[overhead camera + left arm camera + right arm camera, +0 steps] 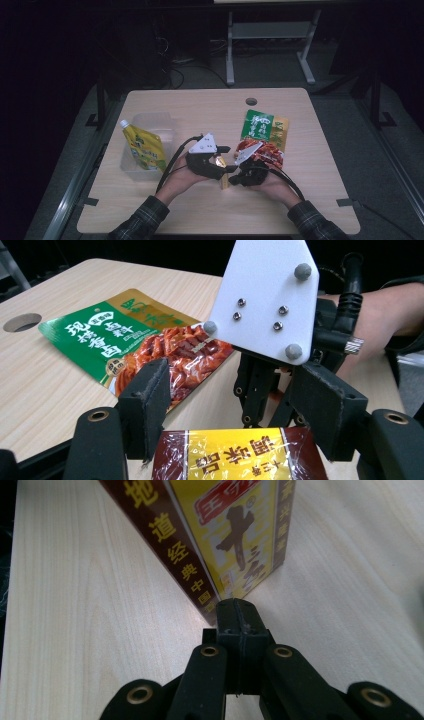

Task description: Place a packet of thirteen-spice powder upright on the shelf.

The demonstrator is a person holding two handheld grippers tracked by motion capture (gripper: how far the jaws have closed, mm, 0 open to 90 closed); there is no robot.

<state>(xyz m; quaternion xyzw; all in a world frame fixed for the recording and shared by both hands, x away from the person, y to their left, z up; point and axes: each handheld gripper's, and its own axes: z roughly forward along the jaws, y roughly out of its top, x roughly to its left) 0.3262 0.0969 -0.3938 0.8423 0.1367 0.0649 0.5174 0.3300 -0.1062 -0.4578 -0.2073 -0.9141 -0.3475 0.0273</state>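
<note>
So my left gripper was spread wide, jaws either side of the small yellow-and-maroon carton without pinching it. My right gripper was squeezed fully closed with nothing between the jaws, tips right against that carton's bottom edge. Just beyond the carton lay the green-and-red foil sauce packet, flat on the light wooden table.

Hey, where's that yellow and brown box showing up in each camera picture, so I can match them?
High view: the yellow and brown box peeks out low between the two grippers, near table centre.
Left gripper view: bottom centre, between the open jaws.
Right gripper view: top centre, just beyond the shut jaws.
Shared landmark: the light wooden table.
</note>
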